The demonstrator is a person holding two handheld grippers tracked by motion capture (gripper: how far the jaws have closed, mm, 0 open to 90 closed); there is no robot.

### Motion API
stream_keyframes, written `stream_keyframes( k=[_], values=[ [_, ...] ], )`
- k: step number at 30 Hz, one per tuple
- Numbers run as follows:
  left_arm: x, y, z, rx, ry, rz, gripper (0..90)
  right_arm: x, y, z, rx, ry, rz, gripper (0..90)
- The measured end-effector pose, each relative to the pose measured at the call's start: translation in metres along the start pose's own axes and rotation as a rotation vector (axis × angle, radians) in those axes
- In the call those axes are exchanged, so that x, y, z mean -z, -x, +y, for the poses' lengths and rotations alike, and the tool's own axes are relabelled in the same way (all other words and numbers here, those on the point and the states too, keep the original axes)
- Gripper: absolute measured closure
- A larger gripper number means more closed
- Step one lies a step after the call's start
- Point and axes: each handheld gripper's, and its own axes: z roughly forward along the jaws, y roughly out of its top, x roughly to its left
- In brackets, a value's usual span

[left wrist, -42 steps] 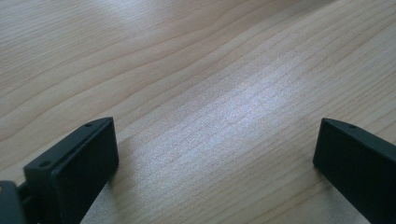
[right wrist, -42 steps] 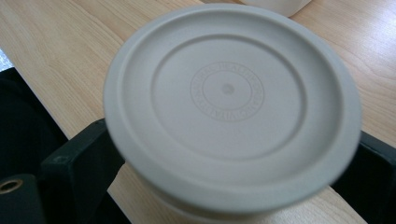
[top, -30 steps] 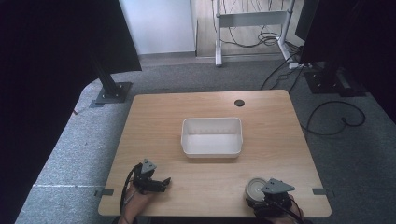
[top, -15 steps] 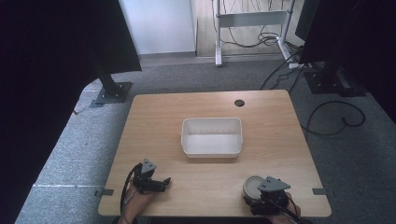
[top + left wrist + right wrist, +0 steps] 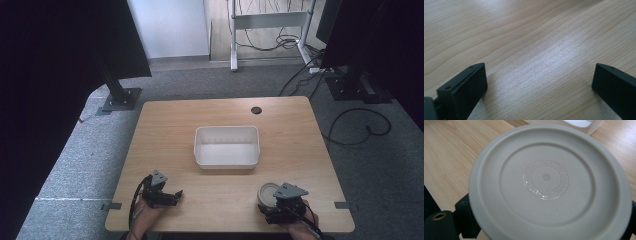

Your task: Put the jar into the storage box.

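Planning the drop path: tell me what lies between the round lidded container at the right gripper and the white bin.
Only bare wood: in the high view, the table is bare between the round lidded container and the white bin.

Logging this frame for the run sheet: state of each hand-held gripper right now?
Left hand-held gripper: open, jaws wide apart over bare table, holding nothing.
Right hand-held gripper: jaws on either side of a round lidded container; whether it is clamped cannot be told.

One round container; one white bin; two grippers.
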Motion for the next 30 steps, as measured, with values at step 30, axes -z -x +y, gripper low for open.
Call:
stream_keyframes(
  k=[30],
  values=[
    [0.000,0.000,0.000,0.000,0.000,0.000,0.0,-0.020,0.001,0.035,0.019,0.025,0.009,9.4]
  ],
)
